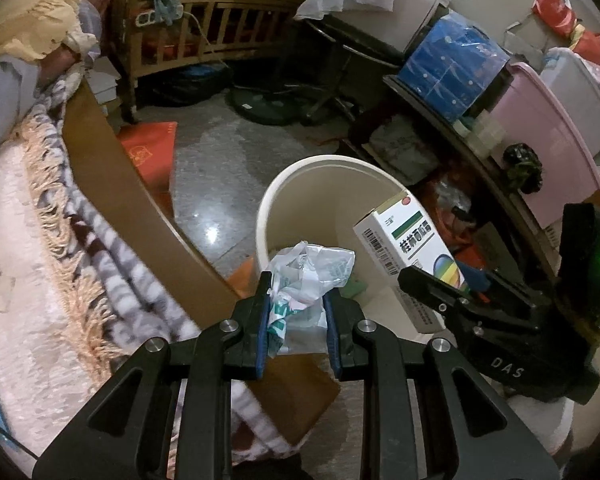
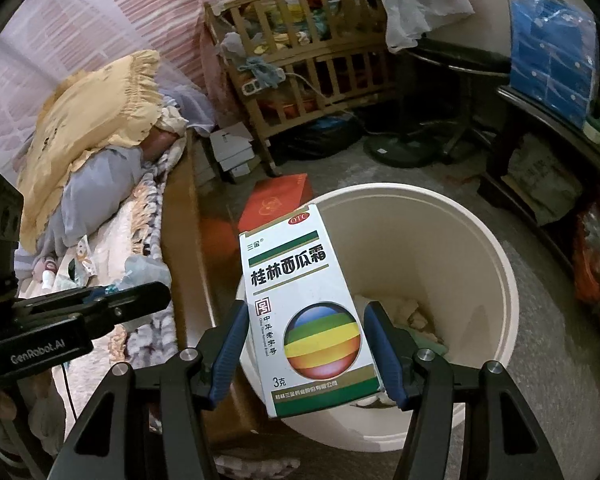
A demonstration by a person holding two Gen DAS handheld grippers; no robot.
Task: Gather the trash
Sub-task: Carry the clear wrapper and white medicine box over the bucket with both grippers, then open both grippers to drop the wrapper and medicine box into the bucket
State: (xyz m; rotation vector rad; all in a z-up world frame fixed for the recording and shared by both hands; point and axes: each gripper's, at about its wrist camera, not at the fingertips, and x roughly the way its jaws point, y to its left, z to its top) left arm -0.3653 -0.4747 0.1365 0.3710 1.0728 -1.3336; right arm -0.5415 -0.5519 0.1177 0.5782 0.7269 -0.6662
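My left gripper (image 1: pixel 296 312) is shut on a crumpled white plastic bag (image 1: pixel 312 268) with green print, held just over the near rim of a cream round bin (image 1: pixel 300 168). My right gripper (image 2: pixel 308 308) is shut on a white medicine box (image 2: pixel 300 280) with a striped ball on its label, its blue pads pressing on both long edges above the bin (image 2: pixel 420 196). Paper scraps (image 2: pixel 412 312) lie at the bin's bottom. The left wrist view shows the box (image 1: pixel 408 240) to the right, over the bin, in the right gripper (image 1: pixel 444 280). The left gripper (image 2: pixel 140 296) appears at the left of the right wrist view.
A bed with a fringed blanket (image 1: pixel 60 240) and a wooden side board (image 1: pixel 112 168) runs along the left. A red box (image 2: pixel 276 200) lies on the stone floor behind the bin. A wooden crib (image 1: pixel 204 28), a fan base (image 1: pixel 268 104) and a dark shelf (image 1: pixel 460 128) with a blue package stand beyond.
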